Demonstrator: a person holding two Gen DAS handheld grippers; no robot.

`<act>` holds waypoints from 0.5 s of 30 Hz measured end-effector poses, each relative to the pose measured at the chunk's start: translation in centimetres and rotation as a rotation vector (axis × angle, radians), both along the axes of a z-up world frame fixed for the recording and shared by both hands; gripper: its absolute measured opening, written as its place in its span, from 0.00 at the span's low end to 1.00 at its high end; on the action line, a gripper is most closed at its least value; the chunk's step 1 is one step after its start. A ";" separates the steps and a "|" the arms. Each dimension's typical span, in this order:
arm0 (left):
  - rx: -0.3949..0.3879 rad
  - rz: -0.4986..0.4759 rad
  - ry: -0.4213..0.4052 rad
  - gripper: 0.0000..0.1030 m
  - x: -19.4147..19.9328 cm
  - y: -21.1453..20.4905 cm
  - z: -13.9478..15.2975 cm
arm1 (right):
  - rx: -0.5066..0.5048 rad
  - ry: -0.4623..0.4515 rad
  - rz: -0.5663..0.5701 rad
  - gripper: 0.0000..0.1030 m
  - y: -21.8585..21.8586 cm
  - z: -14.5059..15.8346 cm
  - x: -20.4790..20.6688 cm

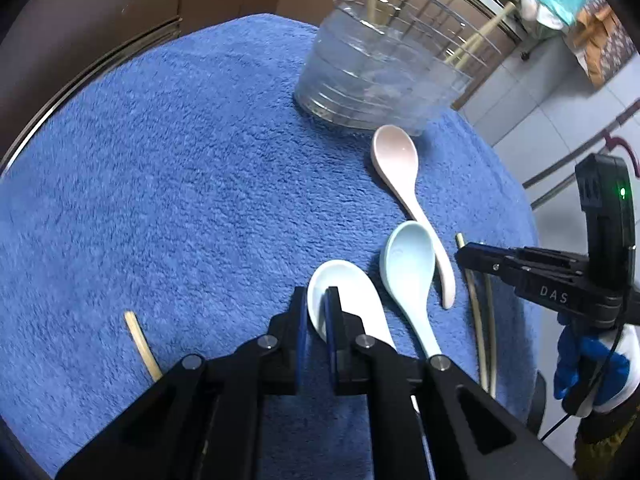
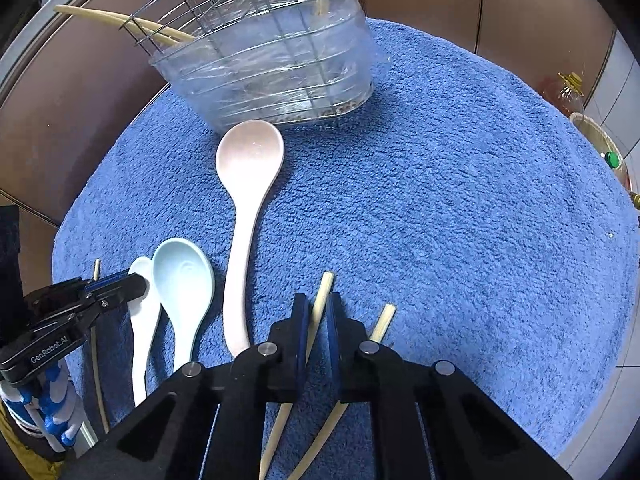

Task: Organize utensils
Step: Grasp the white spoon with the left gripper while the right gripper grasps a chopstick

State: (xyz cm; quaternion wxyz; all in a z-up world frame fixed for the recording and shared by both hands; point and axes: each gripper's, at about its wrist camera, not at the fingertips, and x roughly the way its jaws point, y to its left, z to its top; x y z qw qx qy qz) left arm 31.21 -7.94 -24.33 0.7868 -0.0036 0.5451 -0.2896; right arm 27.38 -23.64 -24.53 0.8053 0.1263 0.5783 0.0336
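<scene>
Right wrist view: we see a chopstick lying on the blue towel. It runs long-ways straight away from us, its tip aimed at the wire basket at the far side of the towel. Our right gripper is pressed in on this chopstick, one finger on each side, so we judge it is pinched. A second chopstick lies just beside it, to the right, outside the fingers.

In the left wrist view, the white spoon lies on the towel with its bowl pointing away from us. Our left gripper is closed on the left edge of that bowl, with one finger inside the bowl and one outside.

Next to it lie the light blue spoon and then the pink spoon, whose bowl almost touches the basket. One more chopstick lies alone, off to the left.

The basket is ahead of both hands, with chopsticks already standing in it. The right hand looks a bit nearer. We think both things must go up first, then forward and over the rim.
</scene>
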 end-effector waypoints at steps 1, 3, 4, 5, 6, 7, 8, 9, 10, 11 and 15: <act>0.005 -0.005 -0.008 0.06 0.0 -0.1 0.2 | 0.005 0.000 0.002 0.08 0.2 0.0 -0.1; 0.010 -0.015 -0.026 0.05 -0.2 0.0 0.6 | 0.009 -0.002 0.004 0.08 0.4 0.0 -0.2; 0.016 -0.019 -0.035 0.04 -0.3 0.1 0.8 | 0.017 -0.002 0.005 0.08 0.5 -0.1 -0.3; 0.023 -0.022 -0.045 0.04 -0.3 0.5 0.9 | 0.024 -0.001 0.006 0.08 0.6 -0.1 -0.4; 0.030 -0.024 -0.049 0.04 -0.3 0.8 0.9 | 0.026 0.000 0.009 0.08 0.7 -0.1 -0.4; 0.037 -0.023 -0.050 0.04 -0.3 1.0 1.0 | 0.025 0.000 0.013 0.08 0.9 -0.1 -0.5; 0.038 -0.020 -0.047 0.04 -0.2 1.1 1.0 | 0.024 0.002 0.015 0.07 1.0 -0.1 -0.6; 0.035 -0.017 -0.043 0.04 -0.2 1.1 1.0 | 0.022 0.002 0.017 0.07 1.1 -0.1 -0.6; 0.032 -0.015 -0.043 0.04 -0.1 1.9 0.9 | 0.021 0.002 0.018 0.07 1.2 -0.1 -0.6; 0.027 -0.011 -0.041 0.04 -0.1 1.9 0.9 | 0.022 0.002 0.020 0.07 1.4 -0.1 -0.7; 0.012 0.004 -0.043 0.04 0.0 2.6 0.9 | 0.032 -0.008 0.022 0.07 1.8 0.3 -1.0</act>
